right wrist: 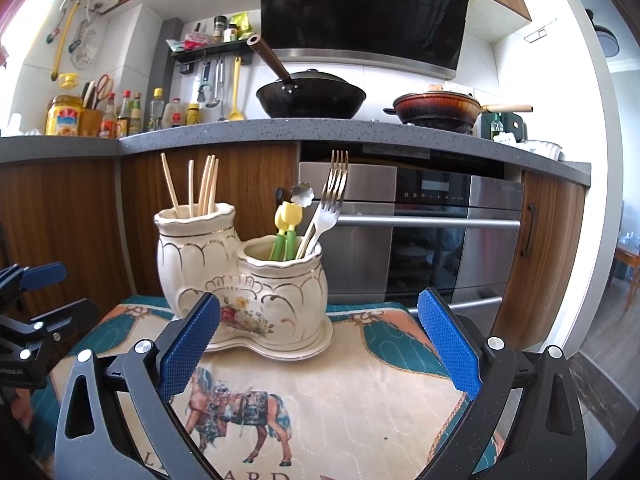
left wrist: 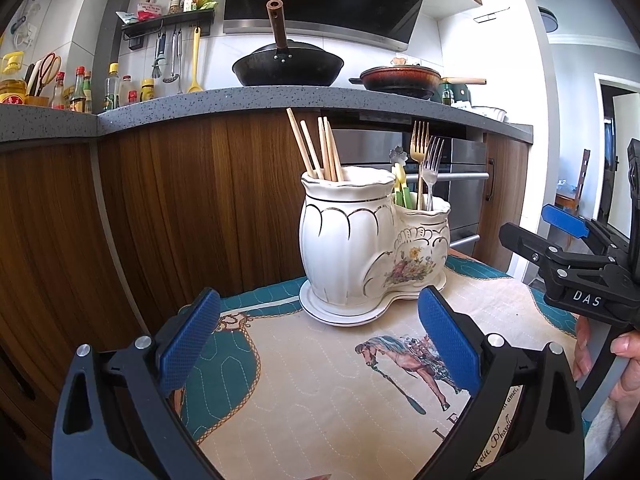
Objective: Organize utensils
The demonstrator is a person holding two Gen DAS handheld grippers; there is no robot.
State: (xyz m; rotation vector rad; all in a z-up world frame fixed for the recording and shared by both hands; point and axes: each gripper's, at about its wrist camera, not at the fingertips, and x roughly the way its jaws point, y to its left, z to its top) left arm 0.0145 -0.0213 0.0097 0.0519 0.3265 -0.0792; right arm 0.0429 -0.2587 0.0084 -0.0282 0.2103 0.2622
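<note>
While both grippers hang above the quilted horse-print mat [left wrist: 320, 392], neither holds anything — left gripper [left wrist: 320, 328] has its blue pads spread wide, right gripper [right wrist: 320, 336] likewise, jaws apart with only mat and holder between them.

Ceramic utensil holder [left wrist: 360, 240] stands upright on its matching white saucer [left wrist: 340, 316] at the far end of the mat, just ahead of both grippers. Two joined compartments: the taller one carries the wooden chopsticks [left wrist: 320, 148], leaning slightly; the shorter floral one carries a gold fork [left wrist: 419, 148], a silver fork [left wrist: 432, 164], a flower-ended utensil [right wrist: 303, 195] and yellow tulip-topped pieces with green stems [right wrist: 286, 228]. All handles down, tines up.

From the right wrist view the left finger's pad overlaps the holder's lower front edge in the picture; can't tell if it touches. Left gripper shows at the left edge of that view, right gripper at the right edge of the left view, with a hand [left wrist: 624, 356] on its grip.

Behind: grey speckled kitchen counter [right wrist: 320, 132] with a black wok [right wrist: 312, 98], a brown pan [right wrist: 436, 110], sauce bottles [right wrist: 132, 114], and a steel oven [right wrist: 424, 232] below.
</note>
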